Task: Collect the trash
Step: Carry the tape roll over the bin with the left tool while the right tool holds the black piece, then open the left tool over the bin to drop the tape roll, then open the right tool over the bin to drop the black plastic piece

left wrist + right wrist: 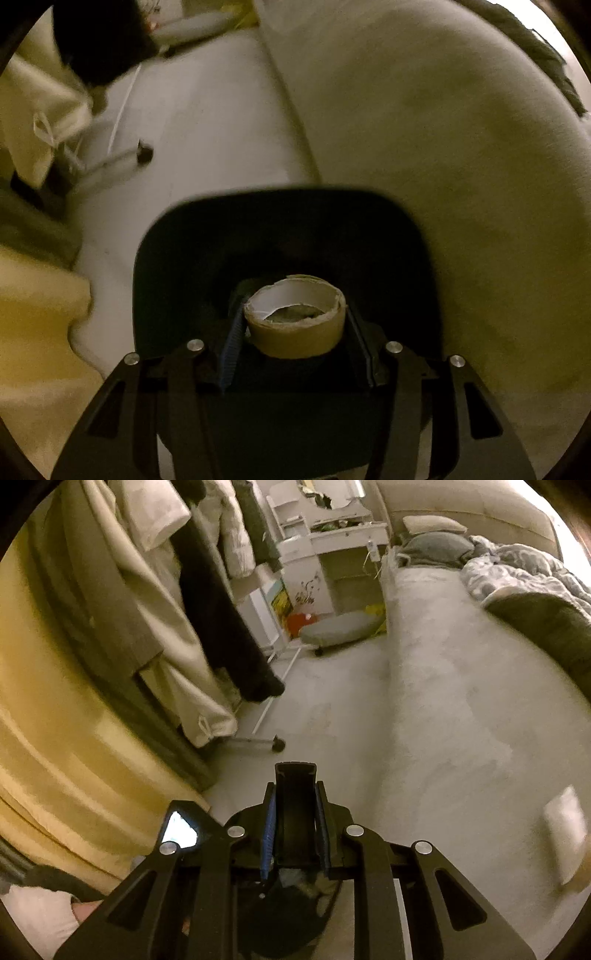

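In the left wrist view a short brown cardboard tube (295, 325) with a torn white rim stands upright between the blue-padded fingers, and my left gripper (293, 332) is shut on it. Straight beyond and below the tube lies a black, rounded open container (184, 266) on the pale floor. In the right wrist view my right gripper (295, 830) is shut on a black channel-shaped handle (295, 786) that sticks out past its fingertips. A dark rounded body (284, 923) hangs beneath this gripper; what it is stays unclear.
The bed (461, 686) fills the right side, with a pale flat item (565, 845) on it. Hanging clothes (173, 620) on a wheeled rack (258, 744) and a yellow curtain (55, 738) line the left. A narrow strip of floor (325, 709) runs between them.
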